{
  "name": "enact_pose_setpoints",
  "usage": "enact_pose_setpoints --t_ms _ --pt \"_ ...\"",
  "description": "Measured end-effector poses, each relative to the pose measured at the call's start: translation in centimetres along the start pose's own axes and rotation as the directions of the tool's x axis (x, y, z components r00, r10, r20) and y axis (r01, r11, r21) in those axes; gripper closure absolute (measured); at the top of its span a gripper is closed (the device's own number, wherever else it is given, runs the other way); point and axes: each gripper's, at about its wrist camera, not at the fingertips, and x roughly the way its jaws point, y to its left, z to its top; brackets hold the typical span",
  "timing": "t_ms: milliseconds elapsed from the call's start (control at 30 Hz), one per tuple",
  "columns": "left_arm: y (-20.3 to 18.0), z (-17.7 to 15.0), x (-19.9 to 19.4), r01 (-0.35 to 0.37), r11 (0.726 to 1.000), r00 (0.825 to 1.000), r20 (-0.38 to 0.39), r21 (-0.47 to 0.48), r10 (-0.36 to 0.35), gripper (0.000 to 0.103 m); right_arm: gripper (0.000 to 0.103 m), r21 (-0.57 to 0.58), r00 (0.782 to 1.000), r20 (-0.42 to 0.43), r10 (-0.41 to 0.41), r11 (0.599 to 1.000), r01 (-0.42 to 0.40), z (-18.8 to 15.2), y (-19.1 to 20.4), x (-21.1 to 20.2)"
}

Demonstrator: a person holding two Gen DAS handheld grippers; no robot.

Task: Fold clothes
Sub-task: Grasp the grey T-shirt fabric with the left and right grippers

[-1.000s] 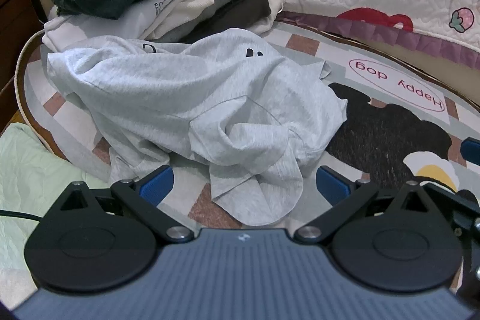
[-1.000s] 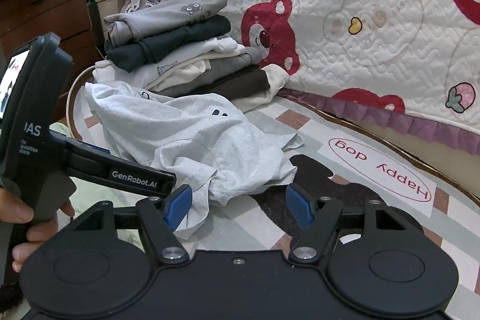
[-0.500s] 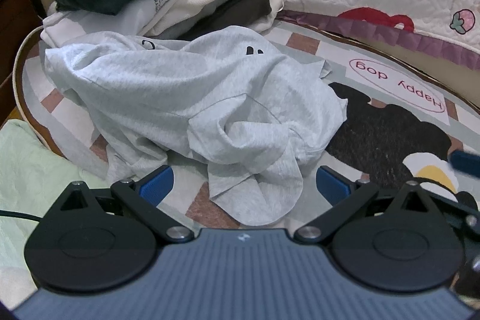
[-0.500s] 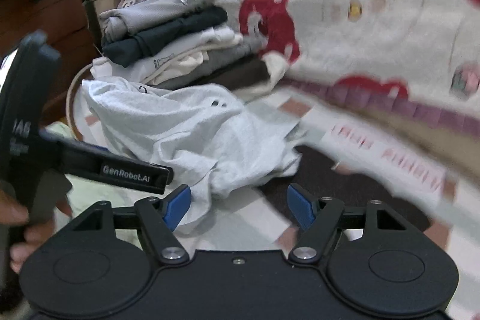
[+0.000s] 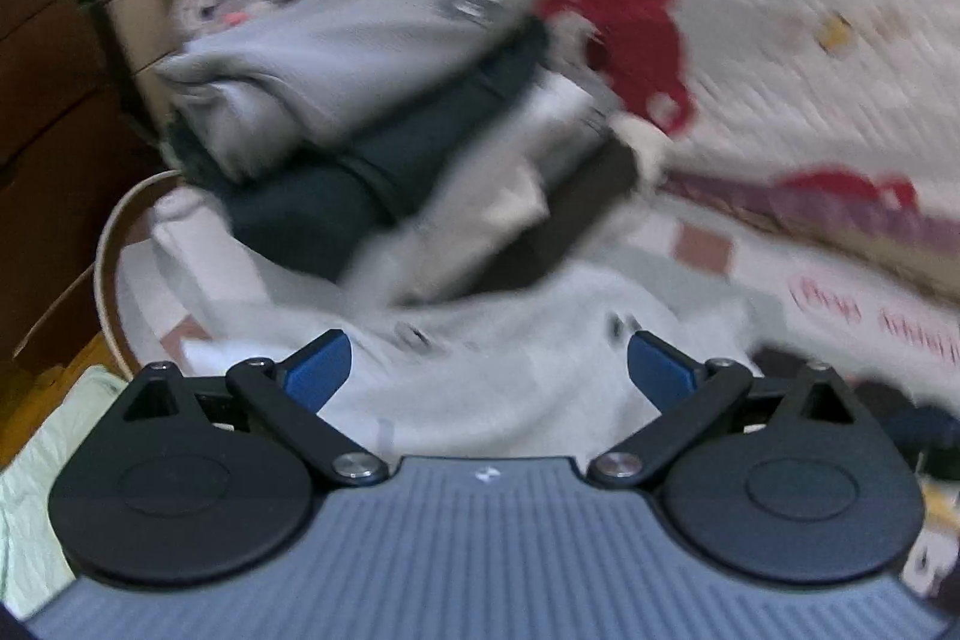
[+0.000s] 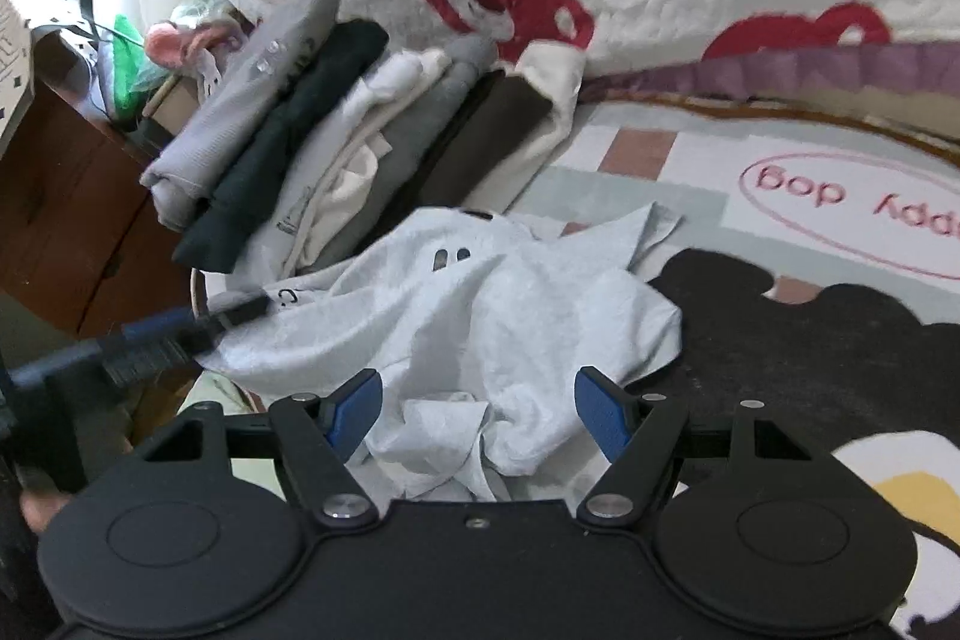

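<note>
lying crumpled on the rug (image 6: 690, 172), the light grey shirt (image 6: 480, 316) sits just in front of the folded stack (image 6: 336, 148). right gripper (image 6: 477, 409) hangs over its near edge, jaws apart. left gripper (image 5: 489, 370) is spread too, seemingly low over the shirt, though that view is blurred.

Blurred view: left gripper (image 5: 489, 370), jaws spread, above the light grey shirt (image 5: 510, 376).
</note>
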Motion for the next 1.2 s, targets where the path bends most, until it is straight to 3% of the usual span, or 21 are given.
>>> enact_pose_setpoints --t_ms 100,167,233,300,400,533,667,767,833,900,967,1033,1100,1133,1200 --pt "2.6 -0.8 1.3 -0.091 0.991 0.995 0.027 -0.098 0.094 0.003 0.027 0.014 1.000 -0.014 0.023 1.000 -0.022 1.2 -0.8 1.7" --pt "4.3 -2.6 2.6 -0.200 0.966 0.978 0.028 -0.163 0.207 0.003 0.027 0.039 1.000 -0.017 0.025 0.999 -0.024 0.9 -1.4 2.5" --pt "6.2 -4.4 4.3 -0.297 0.933 0.954 -0.026 -0.204 0.298 0.003 0.027 0.064 0.999 -0.020 0.027 0.998 -0.026 0.6 -1.9 3.3" --pt "8.7 -4.8 5.5 -0.232 0.930 0.972 -0.102 -0.287 0.211 0.003 0.027 0.090 0.999 -0.023 0.029 0.996 -0.027 0.3 -2.5 4.1" --pt "10.6 -4.6 5.7 -0.148 0.897 0.988 -0.093 -0.416 0.120 0.003 0.027 0.125 0.999 -0.027 0.032 0.992 -0.029 -0.1 -3.4 5.3" --pt "10.7 -4.9 6.6 -0.109 0.894 0.990 -0.127 -0.434 0.059 0.003 0.027 0.138 0.999 -0.027 0.039 0.990 -0.035 -0.2 -4.1 6.4" --pt "11.3 -5.9 7.7 -0.086 0.867 0.986 -0.169 -0.491 0.002 0.001 0.027 0.205 0.997 -0.047 0.066 0.977 -0.055 -1.1 -5.6 8.0" --pt "11.6 -6.3 8.2 -0.046 0.854 0.987 -0.157 -0.519 -0.043 0.003 0.027 0.260 0.994 -0.070 0.078 0.964 -0.058 -1.8 -6.7 9.7" --pt "11.8 -6.5 8.6 0.002 0.841 0.987 -0.132 -0.540 -0.087 0.013 0.027 0.278 0.995 -0.083 0.060 0.960 -0.034 -1.8 -7.0 11.1" --pt "12.1 -6.7 9.1 0.053 0.824 0.983 -0.117 -0.565 -0.143 0.052 0.027 0.291 0.995 -0.096 0.035 0.957 -0.005 -1.4 -6.9 12.8" --pt "12.3 -6.7 9.6 0.073 0.816 0.977 -0.122 -0.574 -0.174 0.062 0.026 0.294 0.995 -0.103 0.018 0.956 0.013 -0.8 -6.6 14.3" --pt "12.4 -6.9 10.1 0.089 0.807 0.972 -0.126 -0.583 -0.199 0.064 0.025 0.295 0.996 -0.080 0.033 0.955 -0.008 -0.4 -6.1 15.4" --pt "12.6 -7.0 10.5 0.089 0.800 0.970 -0.133 -0.593 -0.206 0.059 0.045 0.280 0.996 -0.031 0.084 0.957 -0.072 -0.2 -5.2 15.9" --pt "12.7 -7.0 10.8 0.084 0.799 0.967 -0.144 -0.596 -0.209 0.058 0.070 0.238 0.995 -0.021 0.095 0.967 -0.087 -0.1 -4.5 15.9" --pt "12.9 -7.6 12.0 0.048 0.784 0.955 -0.201 -0.619 -0.217 0.027 0.077 0.129 0.996 0.015 0.090 0.988 -0.091 0.0 -2.4 15.2"
